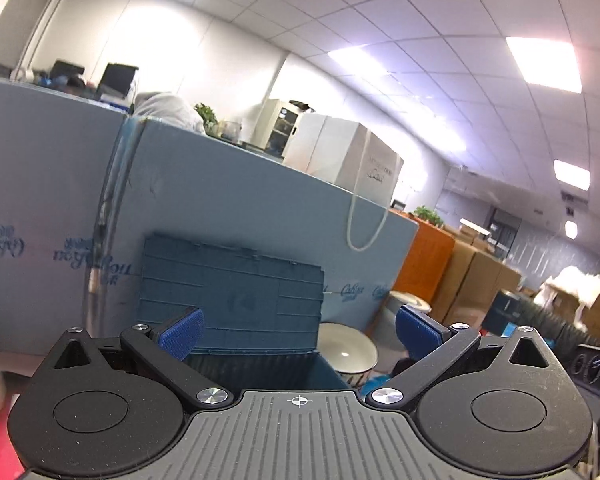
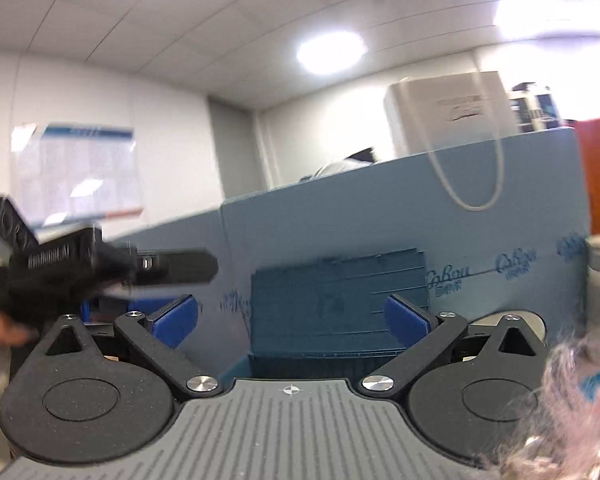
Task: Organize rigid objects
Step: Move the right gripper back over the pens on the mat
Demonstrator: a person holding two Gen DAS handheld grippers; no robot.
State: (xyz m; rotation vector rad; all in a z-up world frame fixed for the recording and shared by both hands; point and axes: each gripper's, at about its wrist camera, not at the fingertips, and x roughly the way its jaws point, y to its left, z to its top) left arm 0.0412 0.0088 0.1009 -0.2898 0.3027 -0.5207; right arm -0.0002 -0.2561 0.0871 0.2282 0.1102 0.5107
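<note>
A dark blue plastic storage box with its lid raised [image 1: 236, 296] stands against the light blue foam partition [image 1: 220, 184]; it also shows in the right wrist view [image 2: 340, 304]. A white bowl [image 1: 346, 350] sits just right of the box. My left gripper [image 1: 298, 330] is open and empty, in front of the box's open top. My right gripper [image 2: 292, 318] is open and empty, also facing the box. The left gripper [image 2: 100, 268] appears blurred at the left of the right wrist view.
A white paper bag [image 1: 352, 160] hangs over the partition's top. A grey container [image 1: 400, 312] stands behind the bowl. Cardboard boxes [image 1: 472, 276] and an orange cabinet [image 1: 424, 256] are at the right. A fluffy object [image 2: 572, 400] fills the right wrist view's lower right corner.
</note>
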